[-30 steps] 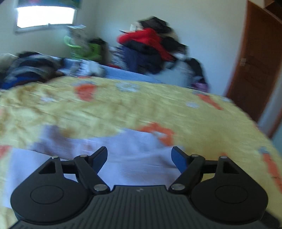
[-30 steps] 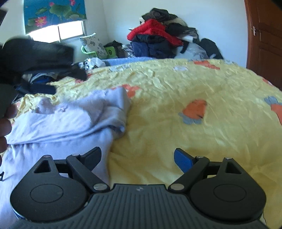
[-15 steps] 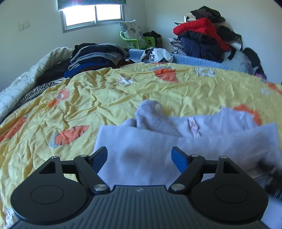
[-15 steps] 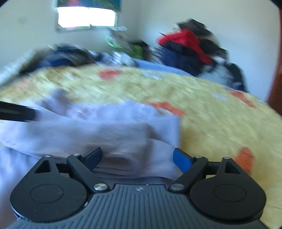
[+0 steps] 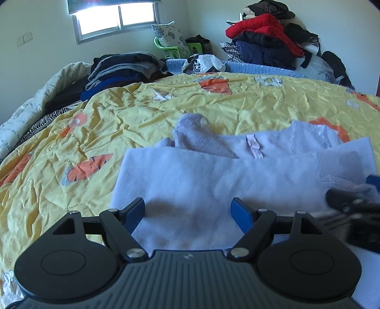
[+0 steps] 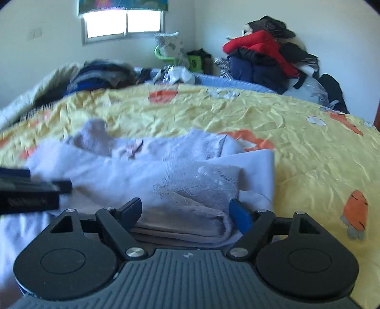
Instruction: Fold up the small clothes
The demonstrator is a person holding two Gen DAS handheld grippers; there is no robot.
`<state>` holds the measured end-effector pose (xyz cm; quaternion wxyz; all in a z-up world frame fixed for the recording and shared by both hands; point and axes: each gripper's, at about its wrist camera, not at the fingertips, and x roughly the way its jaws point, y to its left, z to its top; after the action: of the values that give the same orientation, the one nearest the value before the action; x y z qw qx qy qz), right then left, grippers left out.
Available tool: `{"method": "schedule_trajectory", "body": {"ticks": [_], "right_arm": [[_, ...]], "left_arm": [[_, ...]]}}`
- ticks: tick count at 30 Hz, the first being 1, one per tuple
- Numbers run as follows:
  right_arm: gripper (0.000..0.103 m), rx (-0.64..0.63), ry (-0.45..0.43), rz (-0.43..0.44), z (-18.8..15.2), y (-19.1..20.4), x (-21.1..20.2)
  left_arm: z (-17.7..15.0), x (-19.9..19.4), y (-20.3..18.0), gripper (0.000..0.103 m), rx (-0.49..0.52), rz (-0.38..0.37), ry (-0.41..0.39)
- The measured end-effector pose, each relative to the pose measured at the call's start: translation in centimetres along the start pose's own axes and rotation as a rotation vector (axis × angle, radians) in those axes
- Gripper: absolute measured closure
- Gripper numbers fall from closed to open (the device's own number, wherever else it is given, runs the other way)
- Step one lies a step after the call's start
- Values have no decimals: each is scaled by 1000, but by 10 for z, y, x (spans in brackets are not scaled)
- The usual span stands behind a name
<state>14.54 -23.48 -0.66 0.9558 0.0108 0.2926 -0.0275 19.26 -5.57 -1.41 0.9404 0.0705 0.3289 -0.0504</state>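
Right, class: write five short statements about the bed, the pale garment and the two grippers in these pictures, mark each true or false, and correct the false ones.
1. The pale lilac knitted garment lies on a yellow bedspread with orange carrot prints. True.
2. The left gripper is shut on the garment. False: its jaws stand open, with the cloth lying between them.
3. The right gripper has open jaws around a lacy sleeve fold. True.
4. The red padded jacket lies on the bedspread beside the garment. False: it sits in the clothes pile by the far wall.
5. A green plastic chair stands near the window. True.
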Motion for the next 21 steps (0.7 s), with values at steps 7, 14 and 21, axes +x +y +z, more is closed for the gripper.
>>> {"method": "schedule_trajectory", "body": {"ticks": [7, 14, 21], "right_arm": [[16, -21, 25, -19, -10, -6, 4], [14, -2, -9, 6, -17, -3, -18], [12, 33, 16, 21, -33, -1, -37]], "left_arm": [[-4, -3, -1, 23, 2, 5, -11], [-8, -11, 3, 23, -9, -2, -9], [-21, -24, 7, 23, -16, -24, -10]]}}
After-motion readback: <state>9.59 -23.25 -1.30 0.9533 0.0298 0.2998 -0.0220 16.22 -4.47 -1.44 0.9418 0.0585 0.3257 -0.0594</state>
